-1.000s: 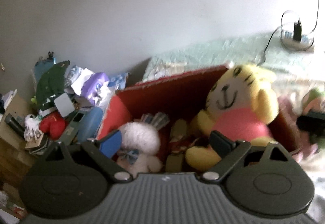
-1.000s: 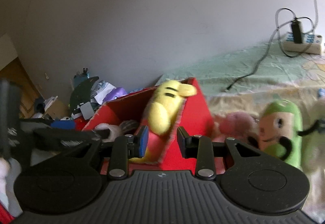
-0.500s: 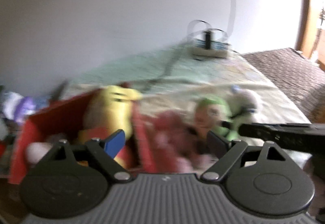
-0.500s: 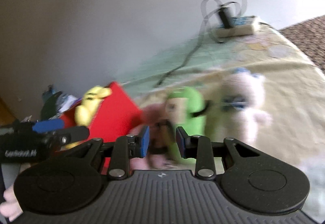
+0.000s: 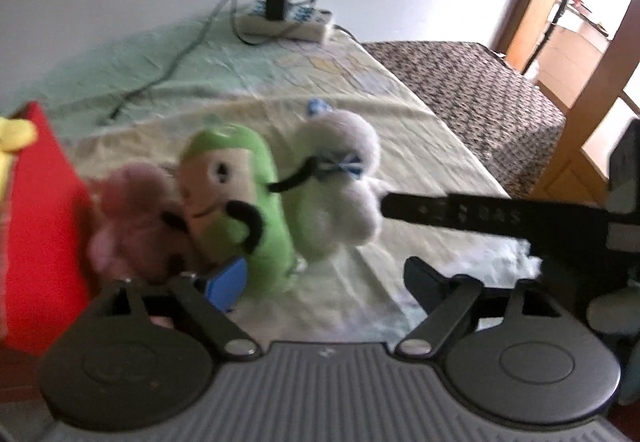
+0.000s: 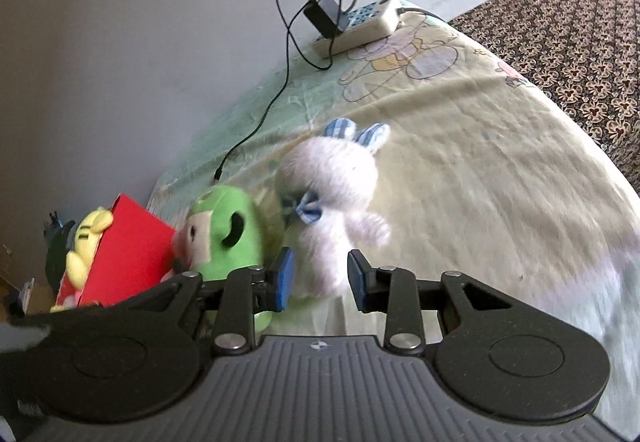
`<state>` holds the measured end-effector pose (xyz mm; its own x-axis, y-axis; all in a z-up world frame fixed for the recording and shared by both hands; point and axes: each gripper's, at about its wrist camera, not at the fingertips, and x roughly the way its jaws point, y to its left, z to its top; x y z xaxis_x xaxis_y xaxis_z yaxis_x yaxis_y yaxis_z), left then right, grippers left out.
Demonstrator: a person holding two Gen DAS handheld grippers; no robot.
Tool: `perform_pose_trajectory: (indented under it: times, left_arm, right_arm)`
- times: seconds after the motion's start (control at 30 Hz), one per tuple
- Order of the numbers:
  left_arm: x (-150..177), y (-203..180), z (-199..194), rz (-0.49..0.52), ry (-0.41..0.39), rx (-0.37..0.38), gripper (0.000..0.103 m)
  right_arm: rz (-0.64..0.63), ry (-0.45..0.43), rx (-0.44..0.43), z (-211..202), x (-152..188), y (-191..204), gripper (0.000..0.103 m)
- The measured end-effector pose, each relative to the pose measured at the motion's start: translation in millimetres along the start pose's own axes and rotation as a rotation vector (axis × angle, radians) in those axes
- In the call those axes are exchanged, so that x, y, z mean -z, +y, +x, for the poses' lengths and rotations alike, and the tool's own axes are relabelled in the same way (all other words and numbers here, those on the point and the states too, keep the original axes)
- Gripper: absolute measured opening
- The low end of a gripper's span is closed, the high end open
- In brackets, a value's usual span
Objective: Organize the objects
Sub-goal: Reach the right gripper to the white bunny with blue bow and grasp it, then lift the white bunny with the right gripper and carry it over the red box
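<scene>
A white plush rabbit (image 6: 332, 193) with a blue checked bow stands on the bed sheet, next to a green plush (image 6: 228, 234) and a pink plush (image 5: 132, 209). My right gripper (image 6: 320, 280) is open, its jaws on either side of the rabbit's lower body without closing on it. My left gripper (image 5: 324, 284) is open and empty just in front of the green plush (image 5: 240, 193) and the rabbit (image 5: 336, 185). A red box (image 6: 128, 254) at the left holds a yellow plush (image 6: 86, 242).
A power strip (image 6: 356, 23) with a black adapter and cables lies at the head of the bed by the wall. A brown patterned blanket (image 6: 568, 17) covers the right side. The right gripper's body (image 5: 480, 219) crosses the left wrist view.
Both grippers have swung right, away from the red box toward the plush toys on the sheet. The right gripper has opened wider and now straddles the white rabbit.
</scene>
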<state>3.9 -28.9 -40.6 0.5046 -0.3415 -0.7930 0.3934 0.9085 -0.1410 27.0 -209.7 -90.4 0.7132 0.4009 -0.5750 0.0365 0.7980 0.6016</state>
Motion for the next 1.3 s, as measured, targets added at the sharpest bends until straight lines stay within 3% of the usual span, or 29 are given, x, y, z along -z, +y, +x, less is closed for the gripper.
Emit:
perform_pose_trajectory:
  times: [0.13, 0.3, 0.47, 0.6, 0.77, 1.13, 1.3]
  left_arm:
    - [-1.4, -5.2, 14.0, 0.004, 0.027, 0.009, 0.094]
    - [-3.7, 2.2, 21.3, -0.025, 0.047, 0.024, 0.094]
    - [-8.3, 7.0, 19.9, -0.036, 0.049, 0.054, 0.094]
    - [-10.7, 5.8, 22.2, -0.027, 0.055, 0.057, 0.094]
    - [-14.2, 5.1, 22.5, -0.020, 0.062, 0.073, 0.094]
    - [-6.2, -25.2, 27.3, 0.088, 0.077, 0.162, 0.094]
    - [5.2, -36.9, 50.3, 0.115, 0.144, 0.205, 0.093]
  right_arm:
    - [-0.002, 0.009, -0.009, 13.9, -11.1, -6.0, 0.046]
    - [-0.023, 0.040, -0.027, 34.7, -19.2, -5.9, 0.048]
    - [0.016, 0.072, -0.051, 59.3, -26.2, -7.7, 0.061]
    - [0.075, 0.111, -0.092, 75.9, -30.6, -8.2, 0.062]
    - [0.088, 0.128, -0.116, 75.4, -29.9, -7.5, 0.051]
    - [0.143, 0.150, -0.122, 20.4, -9.8, -36.1, 0.049]
    - [0.158, 0.162, -0.115, -5.8, 8.8, -46.0, 0.049]
